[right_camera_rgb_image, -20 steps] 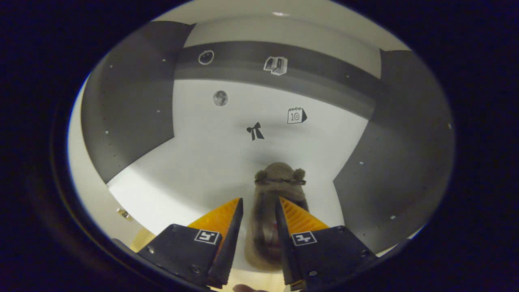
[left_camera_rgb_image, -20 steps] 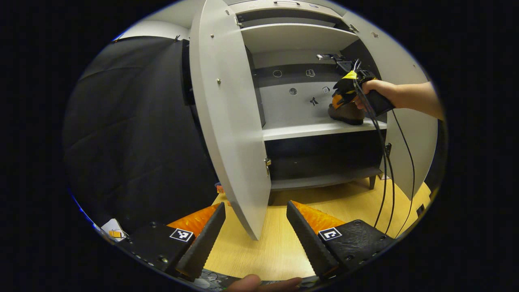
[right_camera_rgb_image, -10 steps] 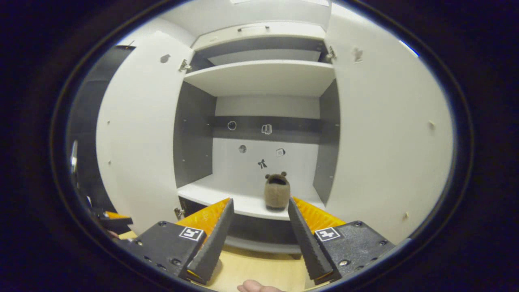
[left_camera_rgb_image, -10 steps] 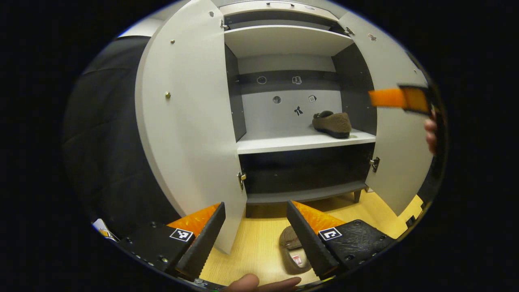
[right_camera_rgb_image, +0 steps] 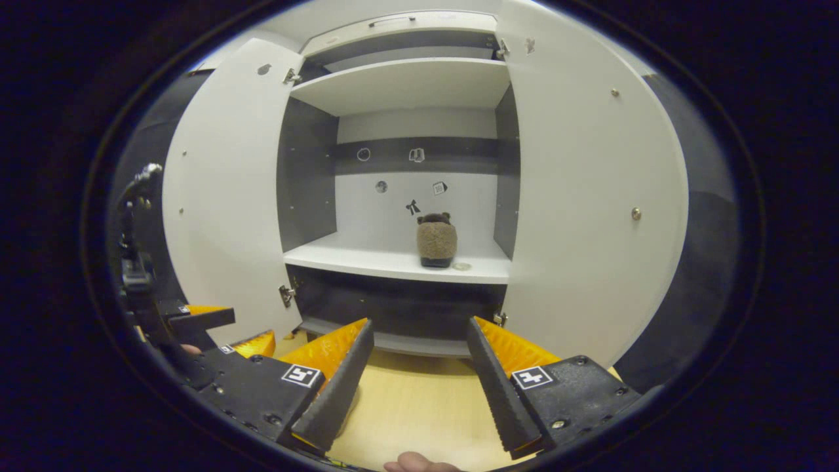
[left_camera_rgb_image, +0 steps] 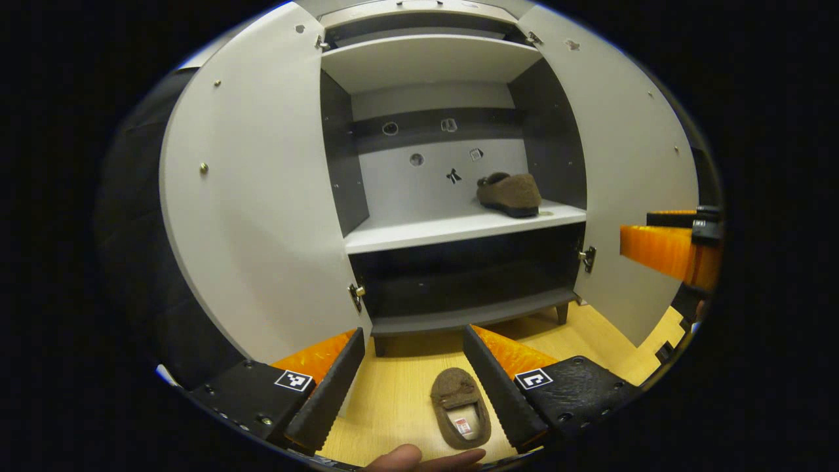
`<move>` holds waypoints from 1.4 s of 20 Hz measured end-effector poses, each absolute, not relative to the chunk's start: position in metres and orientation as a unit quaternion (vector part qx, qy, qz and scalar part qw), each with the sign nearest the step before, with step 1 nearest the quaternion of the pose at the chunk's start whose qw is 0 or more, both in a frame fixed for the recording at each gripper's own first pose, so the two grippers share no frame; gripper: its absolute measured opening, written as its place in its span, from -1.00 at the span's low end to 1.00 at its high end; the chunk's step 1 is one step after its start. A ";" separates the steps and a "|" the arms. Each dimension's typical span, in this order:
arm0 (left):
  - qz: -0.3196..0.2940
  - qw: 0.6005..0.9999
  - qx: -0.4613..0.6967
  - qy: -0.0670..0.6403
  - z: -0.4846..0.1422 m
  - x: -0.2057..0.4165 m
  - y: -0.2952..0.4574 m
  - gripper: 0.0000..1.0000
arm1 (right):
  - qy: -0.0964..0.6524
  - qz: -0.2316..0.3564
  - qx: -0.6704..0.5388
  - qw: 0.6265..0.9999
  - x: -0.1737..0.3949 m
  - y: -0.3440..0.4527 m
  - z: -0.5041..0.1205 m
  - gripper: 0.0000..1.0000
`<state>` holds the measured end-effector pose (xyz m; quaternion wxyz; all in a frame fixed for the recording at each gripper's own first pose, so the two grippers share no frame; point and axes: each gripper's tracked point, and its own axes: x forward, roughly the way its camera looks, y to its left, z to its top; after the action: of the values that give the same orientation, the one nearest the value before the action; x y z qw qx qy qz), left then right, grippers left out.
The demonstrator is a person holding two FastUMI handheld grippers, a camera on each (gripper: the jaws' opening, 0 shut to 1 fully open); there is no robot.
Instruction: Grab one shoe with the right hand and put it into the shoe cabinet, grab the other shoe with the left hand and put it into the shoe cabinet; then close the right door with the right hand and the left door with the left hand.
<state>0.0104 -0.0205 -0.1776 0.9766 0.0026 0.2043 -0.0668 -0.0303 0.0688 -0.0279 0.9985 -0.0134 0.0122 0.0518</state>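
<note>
A brown fuzzy shoe [left_camera_rgb_image: 510, 194] [right_camera_rgb_image: 436, 240] rests on the right part of the cabinet's middle shelf [left_camera_rgb_image: 459, 228] [right_camera_rgb_image: 393, 262]. The other brown shoe [left_camera_rgb_image: 460, 406] lies on the wooden floor, just ahead of my left gripper [left_camera_rgb_image: 413, 383] and nearer its right finger. The left gripper is open and holds nothing. My right gripper [right_camera_rgb_image: 419, 377] is open too, pulled back in front of the cabinet; its orange fingers [left_camera_rgb_image: 659, 249] appear at the right edge of the left gripper view. Both doors, the left door [left_camera_rgb_image: 255, 196] [right_camera_rgb_image: 226, 190] and the right door [left_camera_rgb_image: 629, 177] [right_camera_rgb_image: 590, 196], stand wide open.
The cabinet has an upper shelf [left_camera_rgb_image: 426, 62] and a dark lower compartment [left_camera_rgb_image: 465, 275] above short legs. The light wooden floor [right_camera_rgb_image: 419, 413] spreads in front of it. The left gripper [right_camera_rgb_image: 177, 314] and its holder show at the left edge of the right gripper view.
My right gripper let go of the shoe on the middle shelf and drew back out of the cabinet. My left gripper swung toward the cabinet front, bringing the floor shoe between its fingers' line.
</note>
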 end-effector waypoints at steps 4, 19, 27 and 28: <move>-0.068 0.954 0.016 0.292 -0.268 -0.008 -0.032 1.00 | 0.037 0.049 -0.036 0.997 -0.035 0.059 -0.035 0.83; -0.105 0.895 -0.049 0.431 -0.394 -0.015 -0.069 -0.38 | 0.094 0.049 -0.108 0.988 -0.046 0.058 -0.055 0.83; -0.084 0.941 -0.072 0.320 -0.269 0.005 -0.050 -0.84 | 0.091 0.066 -0.086 0.990 -0.048 0.071 -0.055 0.82; -0.084 0.947 -0.080 0.299 -0.242 0.009 -0.047 -0.83 | 0.089 0.073 -0.077 0.990 -0.047 0.075 -0.054 0.83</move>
<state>0.0089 -0.0473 -0.2417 0.9471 -0.0800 0.2994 -0.0835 -0.0471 0.0752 -0.0543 0.9904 -0.0767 0.0892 0.0727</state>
